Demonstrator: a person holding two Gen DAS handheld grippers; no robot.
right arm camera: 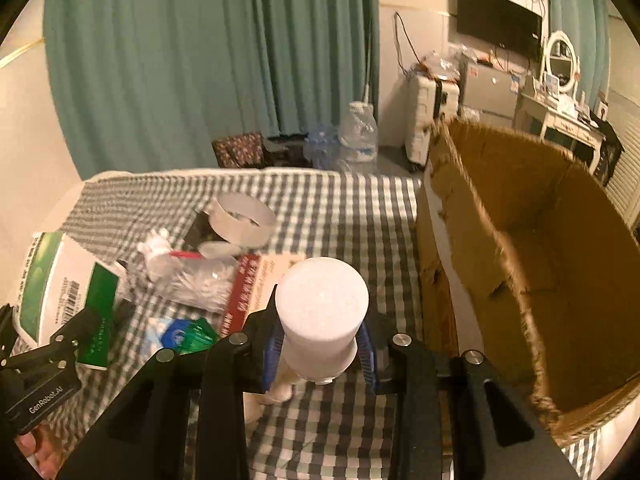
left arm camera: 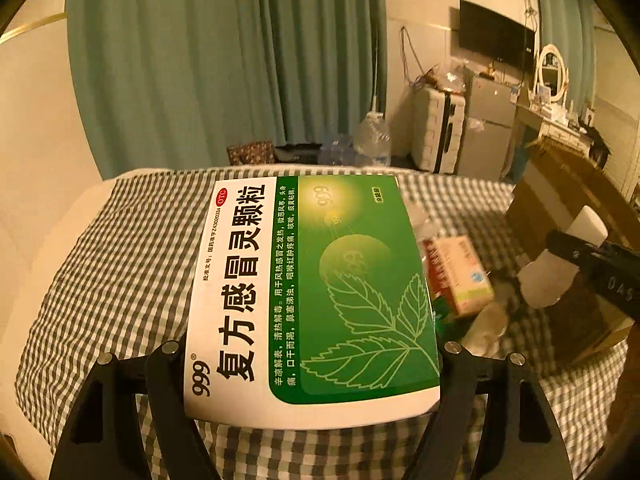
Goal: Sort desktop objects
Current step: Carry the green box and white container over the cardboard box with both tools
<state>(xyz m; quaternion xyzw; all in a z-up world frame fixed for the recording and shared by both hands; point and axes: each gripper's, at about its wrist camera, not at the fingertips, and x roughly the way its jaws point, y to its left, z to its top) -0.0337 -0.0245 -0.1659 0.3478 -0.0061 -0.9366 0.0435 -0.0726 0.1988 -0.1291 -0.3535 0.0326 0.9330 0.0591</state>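
Left gripper [left arm camera: 312,360]: clamped on the green-and-white medicine box [left arm camera: 312,292] by its two long sides, one black finger [left arm camera: 168,380] against the white edge and the other against the green edge; the box is held flat, printed face up, above the checked cloth.
Medicine box: over the left half of the table [left arm camera: 120,260], its far end reaching toward the table's back edge.
Clutter in the middle of the table: a small red-and-cream carton [left arm camera: 456,276] lies just right of the held box; in the right wrist view a white ring-shaped lid [right arm camera: 244,220], a clear plastic bag of cotton swabs [right arm camera: 196,276], a red-and-white leaflet [right arm camera: 248,292] and a blue-and-green sachet [right arm camera: 184,334] lie close together, some overlapping.
Right gripper [right arm camera: 320,344]: pinching a white bottle [right arm camera: 320,320] low on its body, between blue-padded fingers; the bottle stands about upright in the grip with its wide cap on top, lifted clear of the cloth.
White bottle: over the front part of the table, right of the clutter and left of the cardboard box.
Cardboard box [right arm camera: 520,240]: open-topped, brown, with torn flaps, on the right side of the table; what shows of its inside looks bare.
Person: fingertips [right arm camera: 32,452] show at the lower left edge of the right wrist view.
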